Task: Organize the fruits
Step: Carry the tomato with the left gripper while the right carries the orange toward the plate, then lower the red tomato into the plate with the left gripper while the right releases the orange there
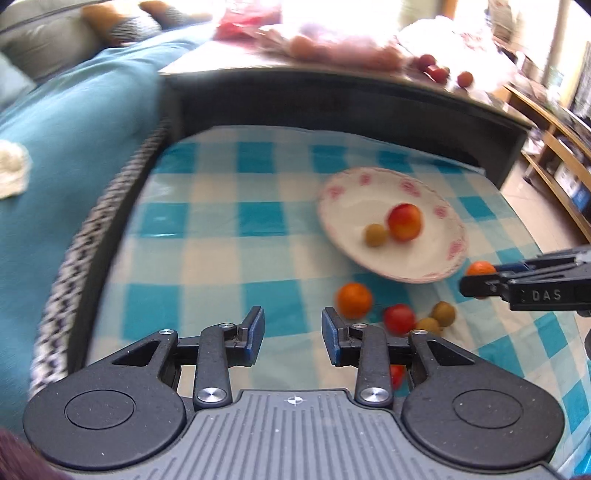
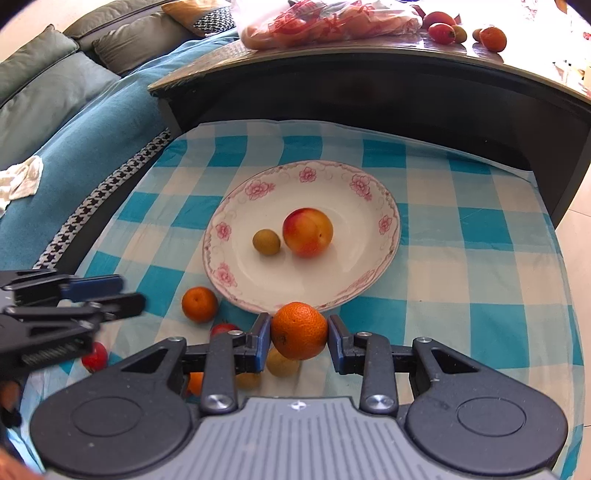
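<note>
A white plate with a pink flower rim (image 2: 373, 258) (image 1: 343, 192) lies on the checked cloth and holds a red-yellow peach (image 2: 307, 232) (image 1: 404, 222) and a small green-brown fruit (image 2: 266, 242) (image 1: 376, 235). My right gripper (image 2: 298, 341) is shut on an orange (image 2: 299, 330) just above the plate's near rim; that orange (image 1: 479, 268) shows at the right edge of the left wrist view. My left gripper (image 1: 293, 338) is open with nothing between its pads, left of the loose fruit. On the cloth lie another orange (image 1: 354, 300) (image 2: 199, 304), a red fruit (image 1: 399, 318) and small green-brown fruits (image 1: 443, 313).
Behind the cloth rises a dark raised table (image 2: 369, 85) carrying a plastic bag of fruit (image 2: 325, 22) and loose red and orange fruits (image 2: 441, 32). A teal-covered sofa (image 2: 74, 125) with cushions runs along the left. A white crumpled cloth (image 2: 22, 181) lies on it.
</note>
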The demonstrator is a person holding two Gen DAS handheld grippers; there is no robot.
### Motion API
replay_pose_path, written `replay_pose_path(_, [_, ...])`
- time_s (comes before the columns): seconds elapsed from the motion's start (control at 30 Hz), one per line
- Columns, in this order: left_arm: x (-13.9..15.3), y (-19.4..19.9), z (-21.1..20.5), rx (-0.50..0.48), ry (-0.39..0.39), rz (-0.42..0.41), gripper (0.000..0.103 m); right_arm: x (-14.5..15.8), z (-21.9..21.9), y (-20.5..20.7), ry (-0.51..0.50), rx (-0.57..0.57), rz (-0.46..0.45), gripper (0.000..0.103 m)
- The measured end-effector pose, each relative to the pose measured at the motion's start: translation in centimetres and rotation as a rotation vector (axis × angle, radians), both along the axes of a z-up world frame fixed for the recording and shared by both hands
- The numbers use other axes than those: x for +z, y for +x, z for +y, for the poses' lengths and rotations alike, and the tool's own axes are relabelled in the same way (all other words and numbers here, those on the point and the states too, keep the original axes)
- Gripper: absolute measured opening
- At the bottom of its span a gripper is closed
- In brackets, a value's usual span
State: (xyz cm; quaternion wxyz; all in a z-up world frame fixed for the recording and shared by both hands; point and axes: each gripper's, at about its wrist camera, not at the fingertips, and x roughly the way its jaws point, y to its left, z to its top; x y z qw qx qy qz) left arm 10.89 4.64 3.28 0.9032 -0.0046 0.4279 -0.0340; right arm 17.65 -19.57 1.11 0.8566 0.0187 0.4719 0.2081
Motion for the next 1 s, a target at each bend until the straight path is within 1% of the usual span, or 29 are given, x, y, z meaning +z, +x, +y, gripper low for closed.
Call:
replay_pose_path(0.07, [0.6, -0.9, 1.4, 0.047, -0.004, -0.012, 0.045, 0.1, 0.3, -0.5, -0.002, 0.014, -0.001, 0.034])
replay_pose_path(0.13, [0.4, -1.3, 2.1, 0.078, -0.011, 0.007, 0.044, 0.3, 0.7, -1.2, -0.003, 0.029, -0.006, 0.034])
replay_pose_path(0.2, [-0.3, -2.3, 1.7, 0.065, -0.013, 0.048, 0.044, 0.6, 1.1, -1.9, -0.004, 0.043, -0.012, 0.034])
replay_pose_path(0.3, [-1.4, -3.9, 0.4, 0.044, 0.035, 0.087, 0.045, 0.8, 1.7, -3.0, -0.007, 0.065, -0.016, 0.034])
replay_pose_path(0.37, [-2.3, -4.0, 0.3, 0.057, 0.023, 0.125, 0.045, 0.8, 2.0, -3.5, -0.013, 0.081, -0.018, 0.034])
replay_pose_path(0.47, [-2.6, -3.9, 0.3, 0.096, 0.037, 0.115, 0.045, 0.7, 2.1, -3.9, -0.019, 0.090, -0.014, 0.034])
replay_pose_path(0.53, [-2.8, -3.5, 0.6, 0.130, 0.029, 0.113, 0.045, 0.8, 2.0, -4.2, -0.020, 0.094, -0.016, 0.034])
replay_pose_path(0.63, [-2.8, -3.5, 0.4, 0.138, 0.051, 0.110, 0.045, 1.0, 1.9, -4.5, -0.017, 0.100, -0.019, 0.034])
replay_pose_path(0.7, [-2.6, -3.8, 0.9, 0.169, 0.038, 0.096, 0.046, 1.1, 1.9, -4.5, -0.014, 0.103, -0.021, 0.034])
replay_pose_path(0.77, [-2.5, -4.0, 1.2, 0.192, 0.045, 0.095, 0.045, 1.1, 1.9, -4.4, -0.011, 0.103, -0.022, 0.034])
replay_pose_path(0.93, [-3.9, -4.0, 0.7, 0.189, 0.072, 0.150, 0.046, 1.1, 2.3, -4.4, -0.006, 0.118, -0.022, 0.034])
replay_pose_path(1.0, [-4.4, -3.7, 0.9, 0.201, 0.047, 0.171, 0.046, 1.1, 2.7, -4.6, -0.009, 0.129, -0.021, 0.034])
